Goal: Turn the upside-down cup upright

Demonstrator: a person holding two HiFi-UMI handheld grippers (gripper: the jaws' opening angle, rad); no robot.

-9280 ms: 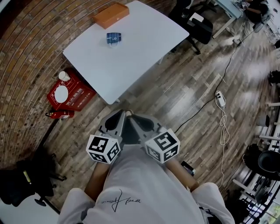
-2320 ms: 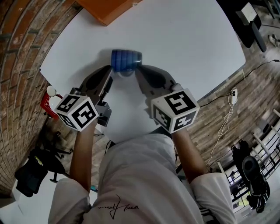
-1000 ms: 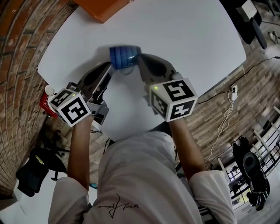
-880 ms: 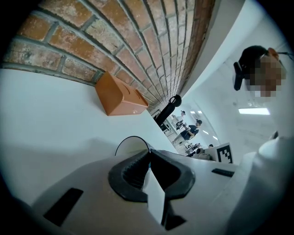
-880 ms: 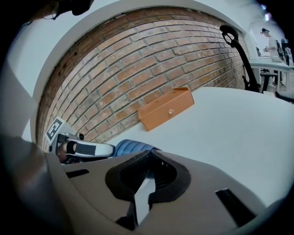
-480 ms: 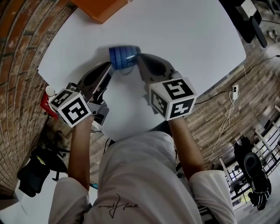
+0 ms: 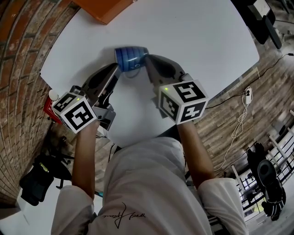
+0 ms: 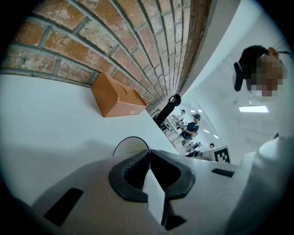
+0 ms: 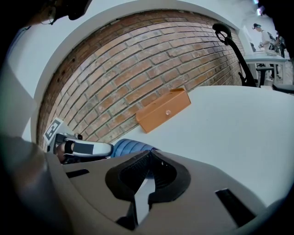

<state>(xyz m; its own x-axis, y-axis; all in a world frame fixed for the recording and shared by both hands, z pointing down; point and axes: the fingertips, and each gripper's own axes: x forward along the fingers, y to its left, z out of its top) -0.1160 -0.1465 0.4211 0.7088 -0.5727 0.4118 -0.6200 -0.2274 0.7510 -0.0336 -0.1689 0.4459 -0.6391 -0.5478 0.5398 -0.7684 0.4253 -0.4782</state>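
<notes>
Both sets of jaws are closed tip to tip with nothing between them. The left gripper [image 7: 118,70] and right gripper [image 7: 147,62] work as blunt pushers, pressing the cup [image 7: 131,58] from its left and right. The cup is on the far-left part of the table [image 7: 197,41], apparently tipped on its side between the tips, probably so it can be pivoted upright.

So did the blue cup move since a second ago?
No, not that I can see. In the head view the blue cup sits just as far below the corner of the orange box as it did then.
</notes>
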